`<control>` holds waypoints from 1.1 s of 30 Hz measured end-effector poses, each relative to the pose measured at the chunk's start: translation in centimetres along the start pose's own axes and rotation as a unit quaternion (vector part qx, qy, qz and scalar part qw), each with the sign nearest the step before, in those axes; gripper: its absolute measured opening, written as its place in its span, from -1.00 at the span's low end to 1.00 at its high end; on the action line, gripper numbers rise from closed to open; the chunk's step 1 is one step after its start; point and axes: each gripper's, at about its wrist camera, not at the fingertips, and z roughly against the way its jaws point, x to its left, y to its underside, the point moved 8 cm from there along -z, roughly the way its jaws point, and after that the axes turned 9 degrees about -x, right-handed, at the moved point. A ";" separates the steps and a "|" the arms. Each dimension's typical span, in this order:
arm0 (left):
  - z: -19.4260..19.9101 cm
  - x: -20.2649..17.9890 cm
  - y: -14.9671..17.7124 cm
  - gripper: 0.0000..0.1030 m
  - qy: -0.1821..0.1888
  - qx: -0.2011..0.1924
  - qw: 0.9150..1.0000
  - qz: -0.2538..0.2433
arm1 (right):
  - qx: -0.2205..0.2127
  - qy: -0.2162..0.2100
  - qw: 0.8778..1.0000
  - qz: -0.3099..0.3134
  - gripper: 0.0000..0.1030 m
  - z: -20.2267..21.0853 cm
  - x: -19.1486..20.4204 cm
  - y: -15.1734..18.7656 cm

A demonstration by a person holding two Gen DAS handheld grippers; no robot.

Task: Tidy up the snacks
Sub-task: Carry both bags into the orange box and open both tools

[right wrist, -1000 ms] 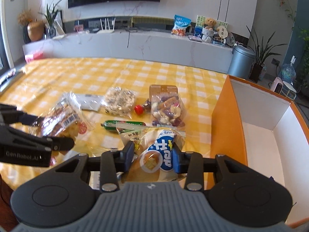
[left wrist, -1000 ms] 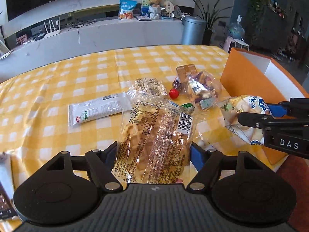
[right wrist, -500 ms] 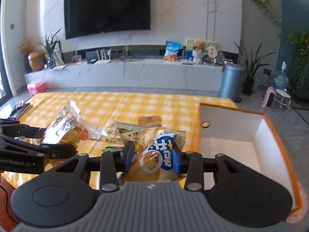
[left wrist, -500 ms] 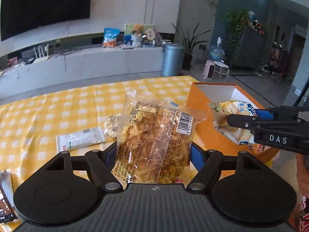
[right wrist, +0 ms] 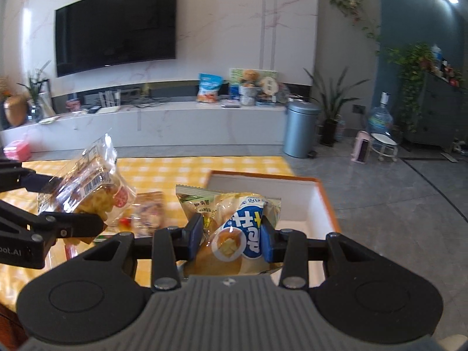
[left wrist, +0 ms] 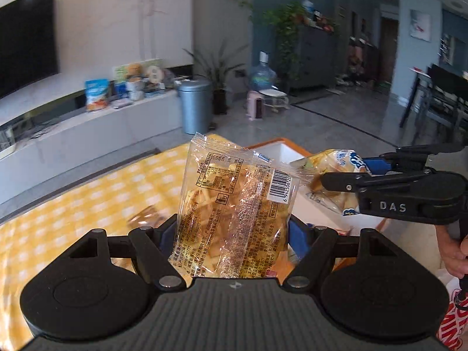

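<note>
Clear plastic crackles in the left gripper (left wrist: 234, 231), whose jaws pinch a wide transparent packet of golden snacks (left wrist: 234, 210). The right gripper (right wrist: 231, 235) pinches a yellow-and-blue snack bag (right wrist: 239, 234). A second ago both packets hung low over the yellow checked tablecloth (right wrist: 175, 172); now both are lifted and carried toward the orange box (right wrist: 321, 193), its white inside just ahead. Dropping them in looks like the next step.

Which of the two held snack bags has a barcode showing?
The clear bag in the left tongs; the blue-labelled bag in the right tongs shows none.
</note>
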 end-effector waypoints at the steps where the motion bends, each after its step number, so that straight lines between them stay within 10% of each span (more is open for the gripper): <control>1: -0.8 -0.7 -0.1 0.66 0.010 0.004 1.000 -0.005 | 0.003 0.007 1.000 -0.002 -0.25 -0.1 -0.7 0.2; 10: -7.6 -4.0 0.7 0.66 0.053 0.059 0.995 -0.063 | 0.031 0.046 0.998 0.010 -0.25 -2.5 -5.0 2.1; 19: -12.1 -6.4 3.7 0.66 0.100 0.146 0.967 -0.186 | 0.091 0.044 0.993 0.064 -0.25 -6.4 -7.0 4.1; 33: -16.0 -7.3 6.6 0.66 0.120 0.206 0.939 -0.248 | 0.178 0.002 0.976 0.127 -0.24 -11.3 -6.6 7.5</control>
